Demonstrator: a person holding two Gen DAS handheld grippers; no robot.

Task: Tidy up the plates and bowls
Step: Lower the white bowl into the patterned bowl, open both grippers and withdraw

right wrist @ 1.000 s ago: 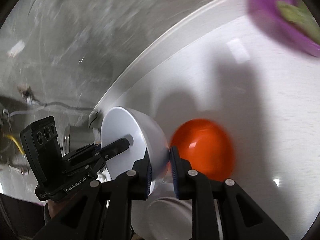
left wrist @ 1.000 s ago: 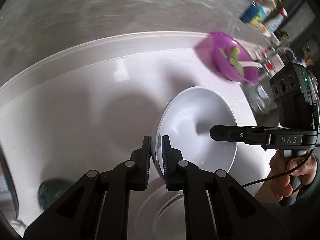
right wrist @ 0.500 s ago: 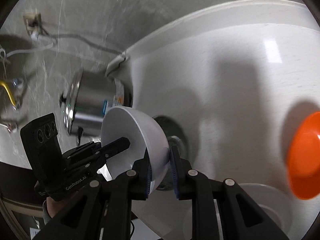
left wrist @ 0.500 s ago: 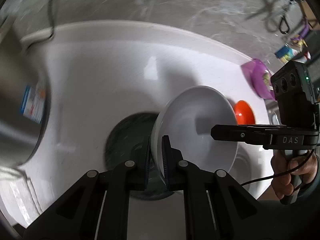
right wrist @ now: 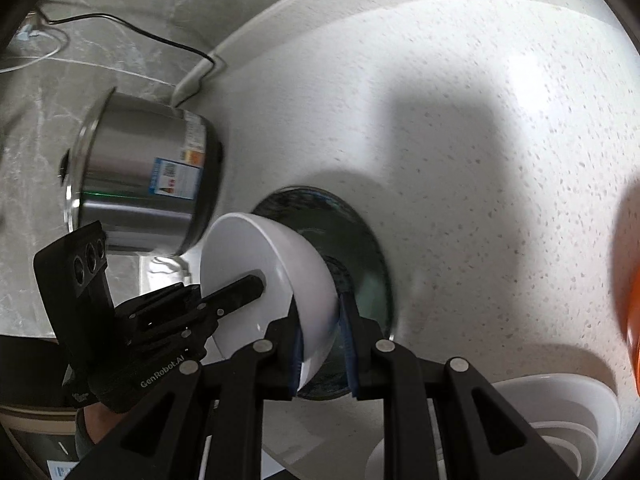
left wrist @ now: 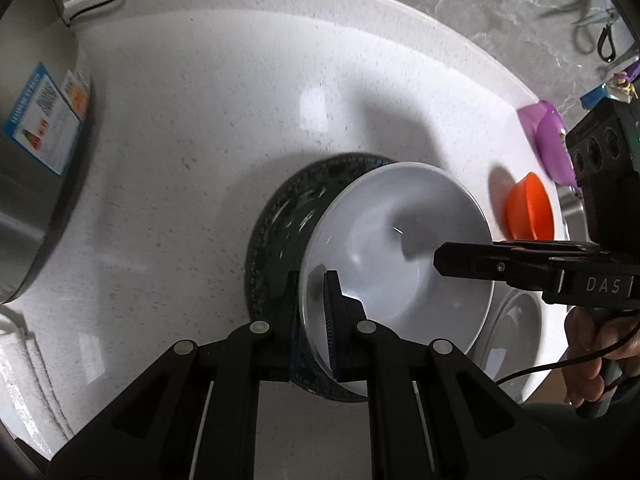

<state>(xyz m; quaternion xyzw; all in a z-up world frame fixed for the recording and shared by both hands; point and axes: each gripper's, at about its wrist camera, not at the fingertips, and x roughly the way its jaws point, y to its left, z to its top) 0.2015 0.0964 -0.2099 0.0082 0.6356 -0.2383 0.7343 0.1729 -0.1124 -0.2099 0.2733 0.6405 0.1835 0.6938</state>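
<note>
A white bowl (left wrist: 404,248) hangs tilted just above a dark patterned plate (left wrist: 284,220) on the white counter. My left gripper (left wrist: 314,312) is shut on the bowl's near rim, one finger inside and one outside. My right gripper (right wrist: 322,344) is shut on the opposite rim of the same white bowl (right wrist: 256,264), over the dark plate (right wrist: 352,240). Each view shows the other gripper: the right gripper (left wrist: 460,264) reaches in from the right with a hand behind it, and the left gripper (right wrist: 248,286) has one finger inside the bowl.
A steel pot (right wrist: 144,176) stands left of the plate, with a cable behind it. An orange bowl (left wrist: 528,208) and a purple bowl (left wrist: 550,144) sit further right. Stacked white dishes (right wrist: 560,420) lie near the front edge. A white cloth (left wrist: 24,360) lies at the left.
Both grippers carried the white bowl leftward along the counter, away from the purple and orange bowls, and lowered it over the dark plate. The steel pot came into view.
</note>
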